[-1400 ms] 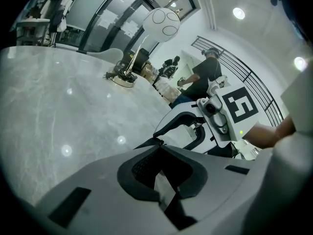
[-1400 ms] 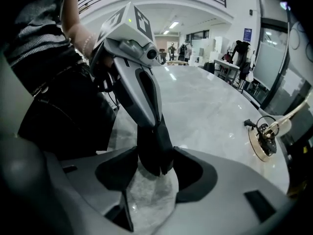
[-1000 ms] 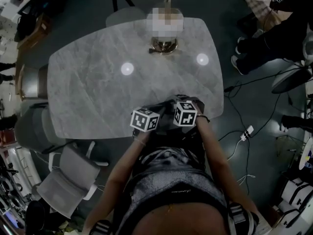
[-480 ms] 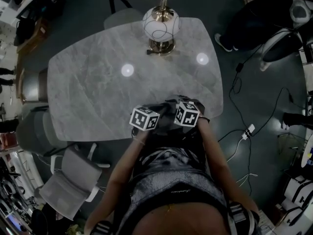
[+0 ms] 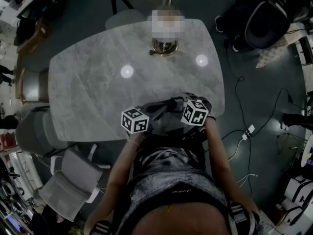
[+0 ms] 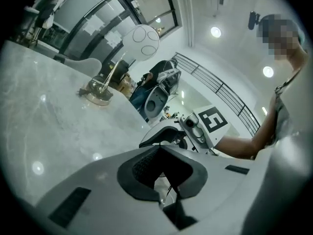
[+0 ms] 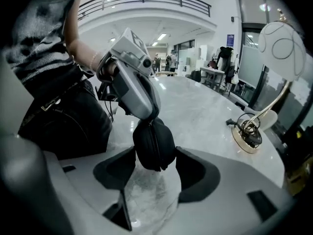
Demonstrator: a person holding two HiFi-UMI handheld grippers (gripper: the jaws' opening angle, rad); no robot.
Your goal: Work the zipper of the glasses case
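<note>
Glasses case (image 7: 154, 141) in left tongs (image 6: 161, 155), right tongs (image 7: 155, 154) just-widened

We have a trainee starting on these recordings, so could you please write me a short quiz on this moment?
1. True or false: the glasses case lies flat on the table.
2. Which gripper holds the case? A: left gripper. B: right gripper. C: neither.
3. Fill in: the right gripper's jaws are ____.
Key: 1 false; it hangs from the left gripper. 2 A. 3 open; they have just been opening, with the case hanging between them, not clamped.
</note>
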